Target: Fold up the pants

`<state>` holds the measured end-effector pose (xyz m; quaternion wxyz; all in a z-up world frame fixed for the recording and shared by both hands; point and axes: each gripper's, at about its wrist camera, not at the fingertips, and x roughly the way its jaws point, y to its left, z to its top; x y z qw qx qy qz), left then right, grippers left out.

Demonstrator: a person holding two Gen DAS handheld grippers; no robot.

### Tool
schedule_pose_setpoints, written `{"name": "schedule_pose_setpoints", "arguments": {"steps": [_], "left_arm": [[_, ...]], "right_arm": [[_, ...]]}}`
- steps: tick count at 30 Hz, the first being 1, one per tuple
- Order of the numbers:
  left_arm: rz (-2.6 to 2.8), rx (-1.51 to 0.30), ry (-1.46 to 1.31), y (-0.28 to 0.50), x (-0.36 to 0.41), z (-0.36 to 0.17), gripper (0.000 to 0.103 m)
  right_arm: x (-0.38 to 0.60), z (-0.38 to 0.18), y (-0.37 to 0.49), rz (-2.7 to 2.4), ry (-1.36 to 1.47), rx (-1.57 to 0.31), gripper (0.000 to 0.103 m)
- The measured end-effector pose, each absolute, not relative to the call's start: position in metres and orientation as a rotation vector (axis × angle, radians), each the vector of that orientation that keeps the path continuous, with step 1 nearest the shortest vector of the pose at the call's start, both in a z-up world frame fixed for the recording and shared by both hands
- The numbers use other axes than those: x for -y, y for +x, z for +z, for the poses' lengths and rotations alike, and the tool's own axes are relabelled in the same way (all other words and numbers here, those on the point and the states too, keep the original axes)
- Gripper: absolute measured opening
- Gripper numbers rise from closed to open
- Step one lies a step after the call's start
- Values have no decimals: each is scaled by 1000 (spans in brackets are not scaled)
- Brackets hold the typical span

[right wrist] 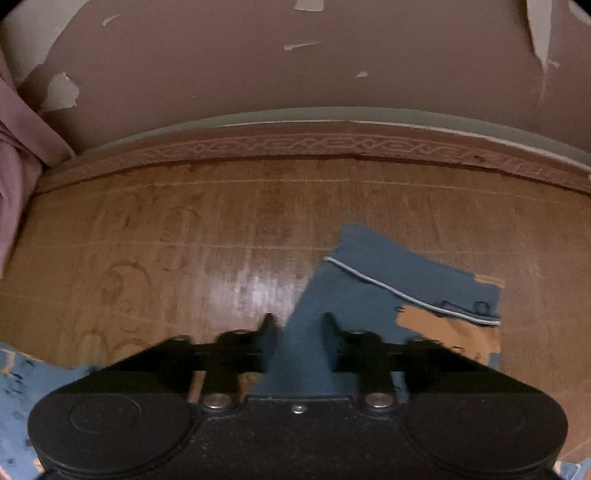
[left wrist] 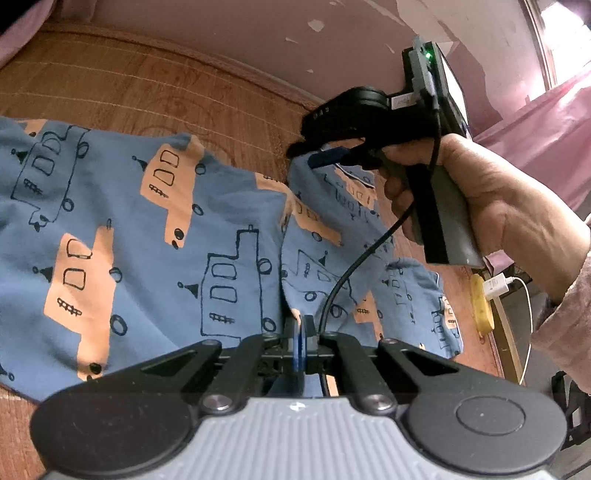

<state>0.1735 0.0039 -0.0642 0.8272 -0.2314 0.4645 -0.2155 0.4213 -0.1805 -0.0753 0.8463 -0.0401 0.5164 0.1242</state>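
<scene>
Firmly between both tools [left wrist: 300,325] [right wrist: 300,328], pants [left wrist: 147,229].

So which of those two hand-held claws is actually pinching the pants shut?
Both: the left gripper is clamped on the pants; the right gripper, held in a hand, lifts another part.

The pants [left wrist: 147,240] lie spread on a mat [left wrist: 129,85], filling the near left. The left tongs [left wrist: 301,332] sit at their near edge, pinching a fold. The right tongs [left wrist: 325,158], in a hand [left wrist: 480,206], grip the far right corner, lifted above the mat. A wall [left wrist: 258,33] stands behind.
</scene>
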Motion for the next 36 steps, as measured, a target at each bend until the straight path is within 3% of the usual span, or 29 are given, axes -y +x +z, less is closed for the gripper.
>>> {"name": "schedule_pose_setpoints", "arguments": {"steps": [2, 6, 13, 17, 23, 28, 33, 36], "left_arm": [[-455, -986, -484, 172, -4, -64, 2], [-439, -970, -452, 172, -1, -59, 2], [-418, -911, -302, 175, 13, -38, 1], [-458, -824, -127, 163, 33, -22, 2], [-546, -750, 176, 134, 70, -21, 2], [-612, -771, 358, 116, 96, -40, 2], [-658, -865, 288, 118, 92, -45, 8], [-671, -905, 202, 129, 87, -39, 11]], "right_arm": [[185, -75, 419, 267, -76, -1077, 0], [218, -71, 416, 284, 111, -1039, 0], [299, -10, 373, 385, 299, -767, 0], [363, 15, 306, 369, 382, -596, 0], [441, -28, 194, 118, 584, -595, 0], [456, -74, 154, 23, 616, -696, 0], [456, -88, 158, 3, 510, -827, 27], [451, -84, 157, 5, 374, -840, 63]]}}
